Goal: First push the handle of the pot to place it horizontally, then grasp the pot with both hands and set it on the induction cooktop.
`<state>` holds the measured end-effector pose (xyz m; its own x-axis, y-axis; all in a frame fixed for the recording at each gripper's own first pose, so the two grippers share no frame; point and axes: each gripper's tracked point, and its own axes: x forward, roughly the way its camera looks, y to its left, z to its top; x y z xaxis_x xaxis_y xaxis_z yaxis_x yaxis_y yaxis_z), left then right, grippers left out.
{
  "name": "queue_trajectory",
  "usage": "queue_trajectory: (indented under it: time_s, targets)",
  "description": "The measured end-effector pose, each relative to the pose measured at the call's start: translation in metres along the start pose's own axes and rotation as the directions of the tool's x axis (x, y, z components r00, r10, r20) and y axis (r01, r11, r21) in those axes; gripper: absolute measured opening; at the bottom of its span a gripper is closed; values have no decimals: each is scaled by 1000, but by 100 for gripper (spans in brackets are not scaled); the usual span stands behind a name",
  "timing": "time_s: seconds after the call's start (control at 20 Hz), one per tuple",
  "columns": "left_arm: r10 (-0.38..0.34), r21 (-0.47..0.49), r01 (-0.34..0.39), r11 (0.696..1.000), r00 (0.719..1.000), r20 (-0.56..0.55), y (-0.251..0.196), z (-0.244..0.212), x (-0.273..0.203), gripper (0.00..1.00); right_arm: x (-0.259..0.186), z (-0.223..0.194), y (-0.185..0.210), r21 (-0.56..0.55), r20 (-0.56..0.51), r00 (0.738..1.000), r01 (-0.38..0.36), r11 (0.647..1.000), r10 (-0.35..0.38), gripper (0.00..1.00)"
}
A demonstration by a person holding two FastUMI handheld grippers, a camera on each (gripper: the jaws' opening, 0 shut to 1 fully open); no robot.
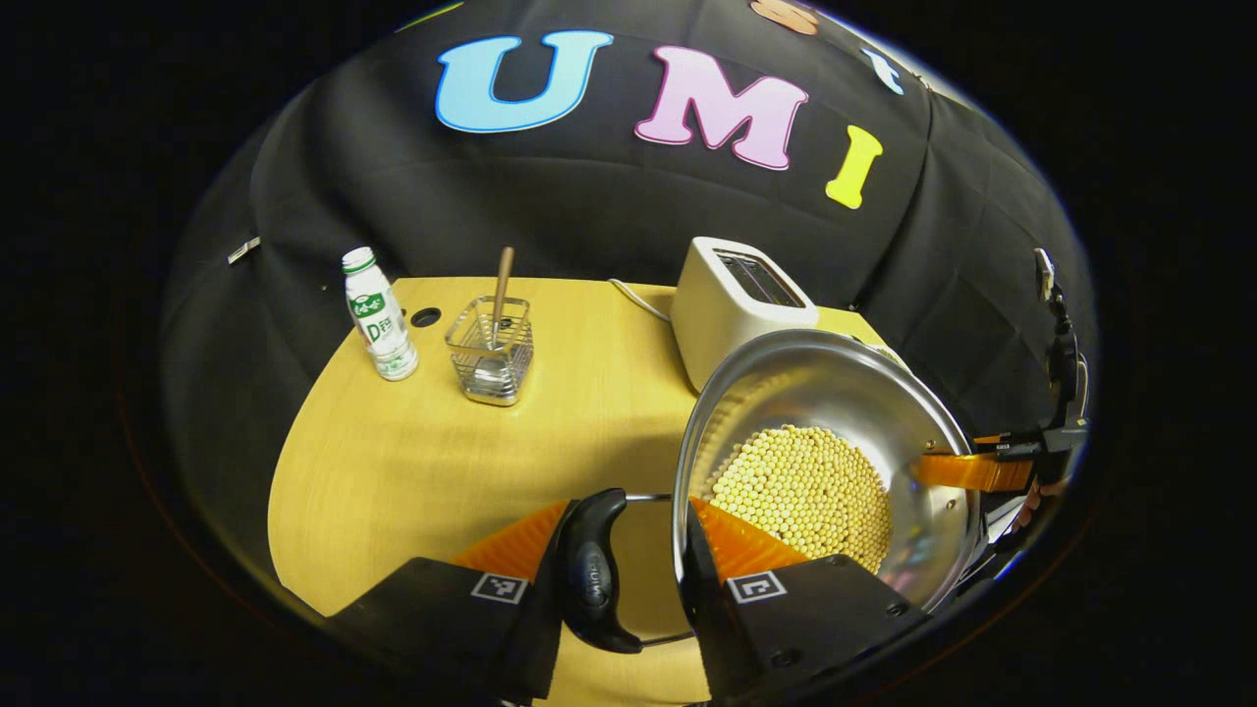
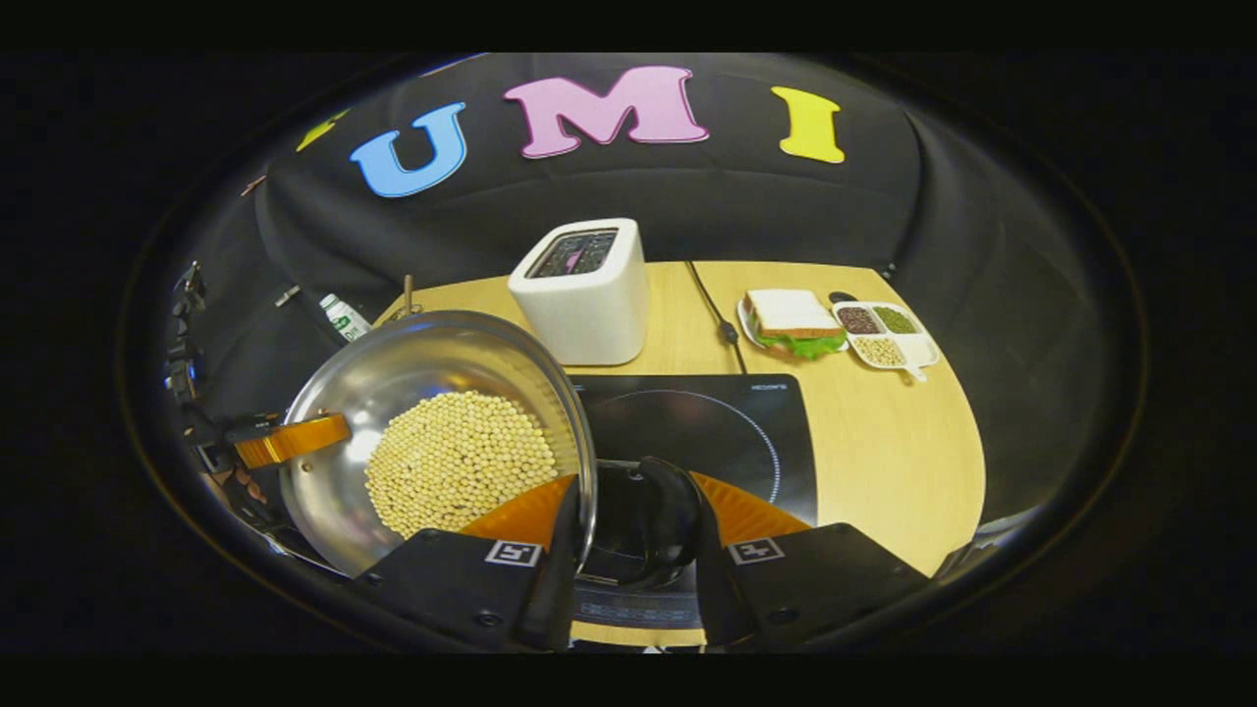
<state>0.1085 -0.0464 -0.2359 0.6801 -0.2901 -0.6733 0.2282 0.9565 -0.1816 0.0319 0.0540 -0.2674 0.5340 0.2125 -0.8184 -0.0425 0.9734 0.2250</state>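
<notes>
A steel pot [image 1: 835, 393] with yellow beans [image 1: 800, 491] in its bowl hangs between my two grippers, over the wooden table [image 1: 412, 462]. My left gripper [image 1: 628, 511] is shut on one black side handle [image 1: 594, 579], its right finger against the pot's rim. The right gripper's orange finger [image 1: 972, 471] grips the far side. In the right gripper view the pot [image 2: 432, 393] sits left of the black induction cooktop [image 2: 707, 422]. My right gripper [image 2: 633, 481] is shut on the other black handle [image 2: 653, 520]. The left gripper's orange finger [image 2: 290, 439] shows across the pot.
A white toaster [image 2: 589, 290] stands behind the cooktop, its cord running back. A sandwich plate [image 2: 791, 319] and a divided dish [image 2: 884, 334] sit at the far right. A bottle [image 1: 378, 314] and a wire basket [image 1: 491, 349] with a wooden stick stand at the back left.
</notes>
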Motion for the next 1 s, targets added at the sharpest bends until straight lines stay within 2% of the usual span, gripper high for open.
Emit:
queue_trajectory:
  time_s: [0.25, 0.3, 0.35, 1.0]
  targets:
    - [-16, 6, 16, 1000, 1000, -14, -36, -1, 14, 59, -4, 0, -36, 15, -6, 1000, 15, 1000, -15, 53]
    - [-20, 7, 21, 1000, 1000, -15, -43, -1, 16, 59, -5, 0, -43, 18, -8, 1000, 19, 1000, -19, 49]
    - [-25, 10, 26, 1000, 1000, -18, -50, -1, 20, 59, -5, -1, -50, 21, -8, 1000, 23, 1000, -23, 53]
    - [-52, 23, 53, 998, 997, -51, -110, -8, 63, 59, 8, -6, -117, 55, -31, 998, 47, 997, -46, 53]
